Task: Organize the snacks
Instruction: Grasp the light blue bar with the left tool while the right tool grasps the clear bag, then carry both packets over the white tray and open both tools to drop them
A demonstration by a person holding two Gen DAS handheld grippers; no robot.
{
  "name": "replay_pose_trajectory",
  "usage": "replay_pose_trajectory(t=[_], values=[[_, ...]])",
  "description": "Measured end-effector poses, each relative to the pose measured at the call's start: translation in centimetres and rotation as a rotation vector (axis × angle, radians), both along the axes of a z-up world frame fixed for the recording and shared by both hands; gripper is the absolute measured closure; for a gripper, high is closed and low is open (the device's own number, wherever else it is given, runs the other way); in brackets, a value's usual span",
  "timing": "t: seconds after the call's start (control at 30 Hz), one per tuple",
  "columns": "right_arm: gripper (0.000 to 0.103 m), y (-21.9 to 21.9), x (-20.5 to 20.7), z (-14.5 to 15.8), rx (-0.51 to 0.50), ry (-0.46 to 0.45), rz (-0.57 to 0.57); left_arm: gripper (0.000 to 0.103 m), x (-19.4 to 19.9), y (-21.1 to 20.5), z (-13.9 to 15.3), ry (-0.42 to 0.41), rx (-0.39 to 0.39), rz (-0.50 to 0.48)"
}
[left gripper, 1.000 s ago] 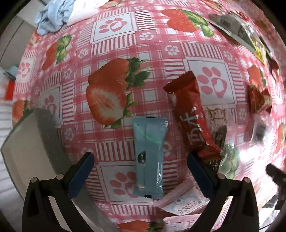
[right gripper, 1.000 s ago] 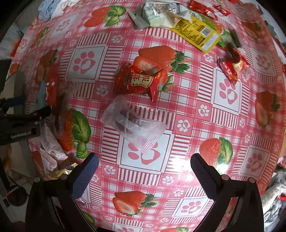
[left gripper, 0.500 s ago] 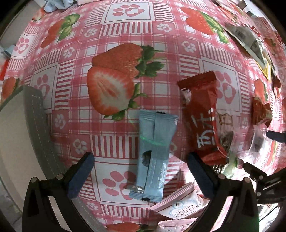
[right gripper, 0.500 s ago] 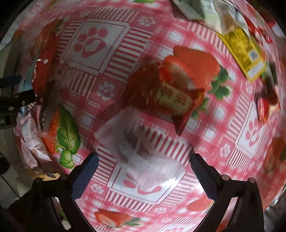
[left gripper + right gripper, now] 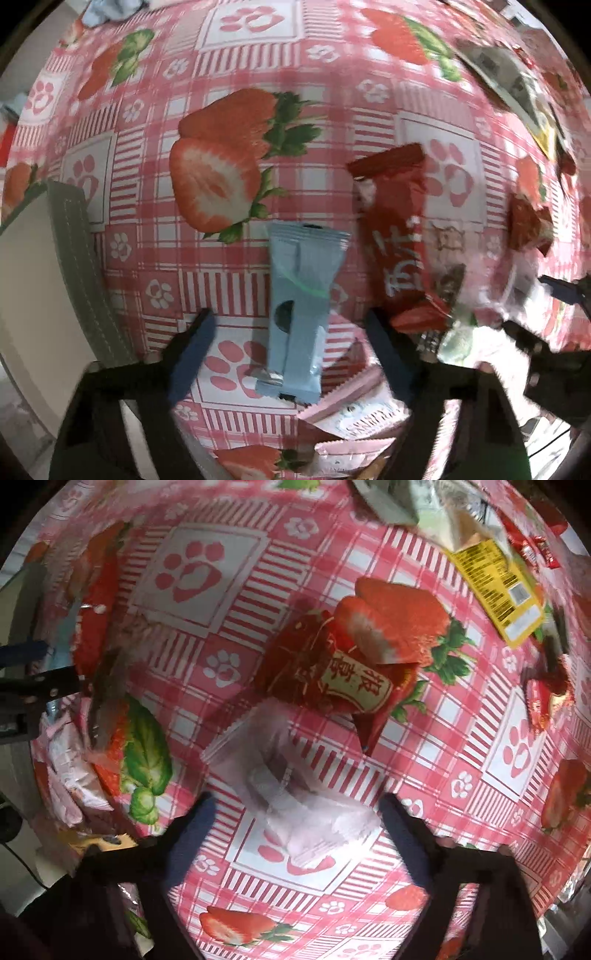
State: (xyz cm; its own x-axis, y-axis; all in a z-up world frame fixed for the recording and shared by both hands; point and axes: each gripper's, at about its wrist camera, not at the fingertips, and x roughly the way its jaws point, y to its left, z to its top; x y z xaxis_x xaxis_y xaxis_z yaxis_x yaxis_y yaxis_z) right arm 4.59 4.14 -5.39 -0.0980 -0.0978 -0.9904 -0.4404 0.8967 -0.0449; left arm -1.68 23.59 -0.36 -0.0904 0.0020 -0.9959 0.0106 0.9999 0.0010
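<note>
Change since earlier frames: both grippers have dropped closer to the cloth, and each now has a packet lying between its fingers.
Left gripper [image 5: 291,332]: fingers spread wide, pinching nothing; the blue packet [image 5: 299,314] lies lengthwise between them, running from 12 to 6 o'clock.
Right gripper [image 5: 295,816]: fingers spread wide as well, straddling the clear packet [image 5: 291,790], not yet closed on it.
Snacks, left view: a red bar [image 5: 399,236] lies just beside the blue packet at 3 o'clock, and pink packets [image 5: 354,410] lie at 5 o'clock.
Snacks, right view: a red pouch [image 5: 332,675] lies at 12 o'clock of the clear packet, apparently touching it; a yellow-labelled bag [image 5: 495,590] sits at 2 o'clock, well apart.
Progress: early, by the look of it; nearly every snack lies loose on the strawberry tablecloth [image 5: 236,66] and nothing is lifted. Both grasps remain to be made, then the sorting.
Only in the left view: a grey-edged tray [image 5: 77,266] at 9 o'clock, possibly the collecting place, its inside out of sight.
Only in the right view: the far heap of bags and small red wrappers [image 5: 532,550] at 1 o'clock.
</note>
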Motion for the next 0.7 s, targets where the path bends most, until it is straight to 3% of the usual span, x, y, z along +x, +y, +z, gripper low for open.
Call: replay_pose_trajectory(t=[0.07,0.1,0.13,0.17,0.4,0.7], values=[[0.054,-0.2,0.0,0.4,0.009,-0.007,-0.005,0.047,-0.2,-0.3,0.6,-0.013,-0.003,-0.002],[0.056,-0.3,-0.1,0.6,0.014,-0.004,-0.015,0.054,-0.2,-0.3,0.8,-0.015,-0.007,0.004],[0.057,-0.4,-0.1,0.6,0.013,-0.008,-0.023,0.071,-0.2,-0.2,1.1,-0.016,-0.015,0.009],[0.058,-0.5,-0.1,0.7,0.011,-0.011,-0.026,0.076,-0.3,-0.1,1.3,-0.013,-0.026,0.011],[0.058,-0.8,-1.7,3.5,0.079,-0.014,-0.107,0.077,-1.1,1.0,4.0,-0.036,-0.073,0.026],[0.058,-0.6,-4.0,7.8,0.15,-0.031,-0.174,0.077,-4.5,1.5,10.5,-0.12,-0.103,-0.01]])
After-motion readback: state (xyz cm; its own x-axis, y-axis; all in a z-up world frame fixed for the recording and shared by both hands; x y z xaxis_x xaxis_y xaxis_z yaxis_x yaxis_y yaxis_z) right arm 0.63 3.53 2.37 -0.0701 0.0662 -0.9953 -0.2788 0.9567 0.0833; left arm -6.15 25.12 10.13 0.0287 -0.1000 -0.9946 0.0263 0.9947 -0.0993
